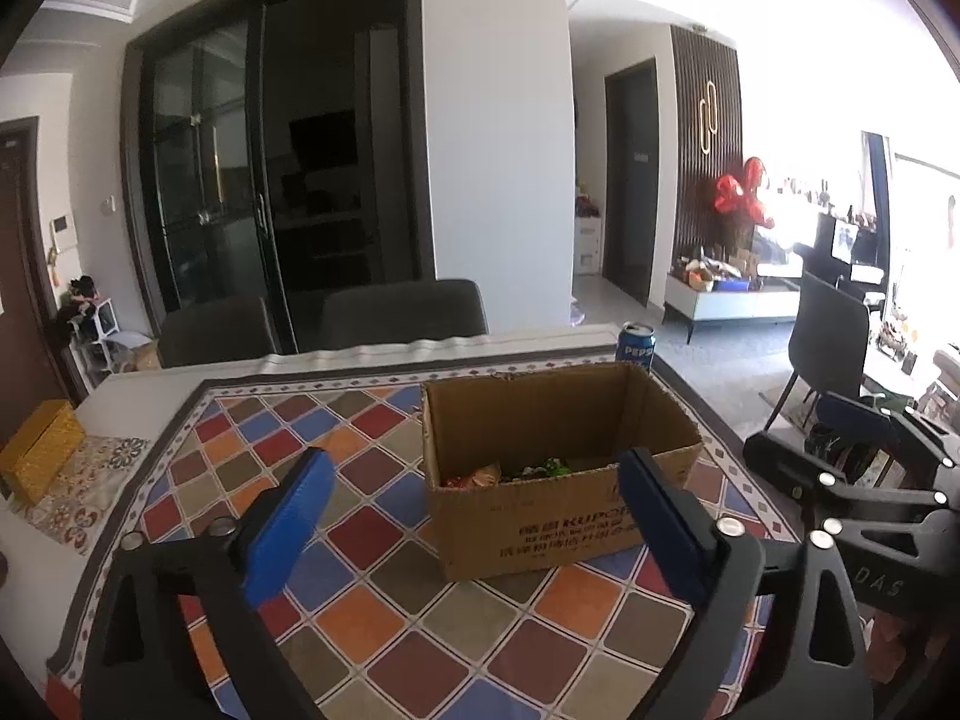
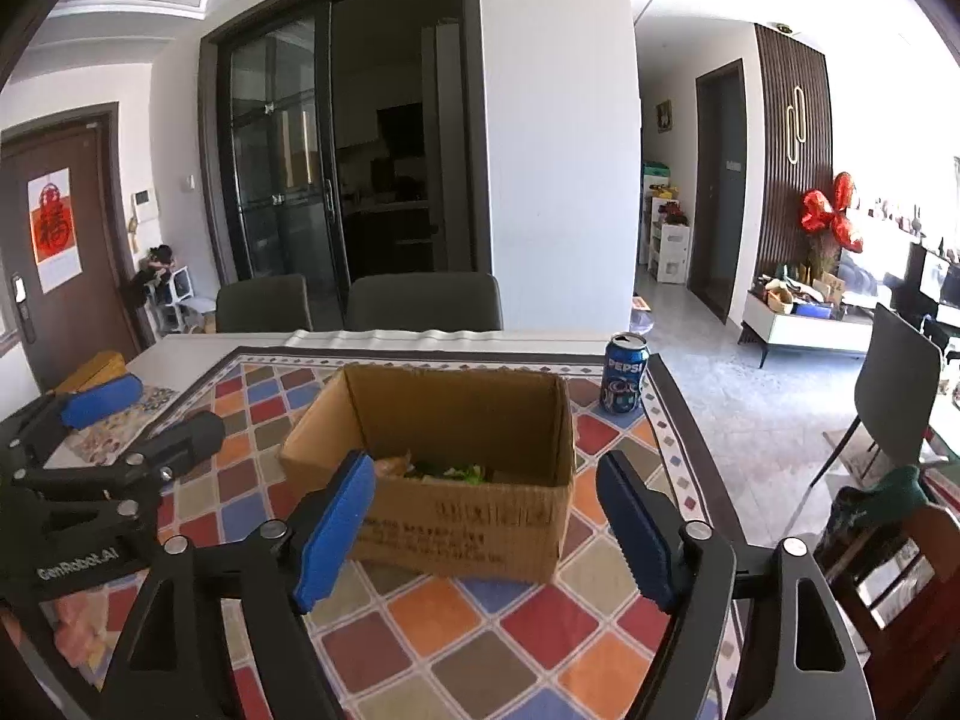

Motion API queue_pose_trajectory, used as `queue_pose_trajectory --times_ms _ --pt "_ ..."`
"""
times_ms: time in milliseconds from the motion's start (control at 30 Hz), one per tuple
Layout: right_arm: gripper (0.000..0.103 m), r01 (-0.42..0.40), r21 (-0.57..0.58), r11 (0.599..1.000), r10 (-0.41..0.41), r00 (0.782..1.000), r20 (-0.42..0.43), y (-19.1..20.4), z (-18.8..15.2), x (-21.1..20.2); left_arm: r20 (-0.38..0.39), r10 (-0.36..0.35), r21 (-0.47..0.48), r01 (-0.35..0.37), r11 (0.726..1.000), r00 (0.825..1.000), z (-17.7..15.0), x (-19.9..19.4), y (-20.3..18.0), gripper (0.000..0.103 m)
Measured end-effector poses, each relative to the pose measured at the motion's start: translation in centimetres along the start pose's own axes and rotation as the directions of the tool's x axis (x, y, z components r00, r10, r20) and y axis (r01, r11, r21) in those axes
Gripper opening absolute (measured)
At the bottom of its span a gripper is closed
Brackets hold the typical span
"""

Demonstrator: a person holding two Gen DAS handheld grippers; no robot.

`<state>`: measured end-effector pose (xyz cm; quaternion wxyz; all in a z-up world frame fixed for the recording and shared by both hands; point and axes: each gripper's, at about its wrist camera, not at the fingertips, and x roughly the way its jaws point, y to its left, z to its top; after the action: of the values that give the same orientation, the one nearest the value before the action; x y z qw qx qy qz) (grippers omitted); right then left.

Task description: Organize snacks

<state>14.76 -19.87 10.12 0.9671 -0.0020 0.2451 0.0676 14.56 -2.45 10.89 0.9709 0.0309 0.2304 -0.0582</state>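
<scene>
An open cardboard box stands on the checkered tablecloth, with several snack packets lying at its bottom. The left gripper hovers in front of the box with its blue pads spread wide and nothing between them. In the right wrist view the same box shows the snacks inside. The right gripper is open too, just short of the box's near wall and holding nothing. A blue Pepsi can stands upright behind the box's right corner.
A yellow box sits at the table's left edge. Two dark chairs stand behind the far edge, and another chair is off to the right. The table's right edge drops to the floor.
</scene>
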Motion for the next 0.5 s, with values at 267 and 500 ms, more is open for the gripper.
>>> queue_pose_trajectory --times_ms 267,500 --pt "0.086 0.053 -0.011 0.999 -0.052 0.998 0.047 0.3 -1.8 -3.2 0.039 0.058 -0.003 -0.058 0.998 0.998 -2.0 -3.1 0.0 0.103" --pt "0.088 0.046 0.003 0.999 -0.046 0.998 0.052 0.2 -2.9 -5.3 0.05 0.057 -0.007 -0.057 0.998 0.997 -3.1 -5.1 -0.3 0.103"
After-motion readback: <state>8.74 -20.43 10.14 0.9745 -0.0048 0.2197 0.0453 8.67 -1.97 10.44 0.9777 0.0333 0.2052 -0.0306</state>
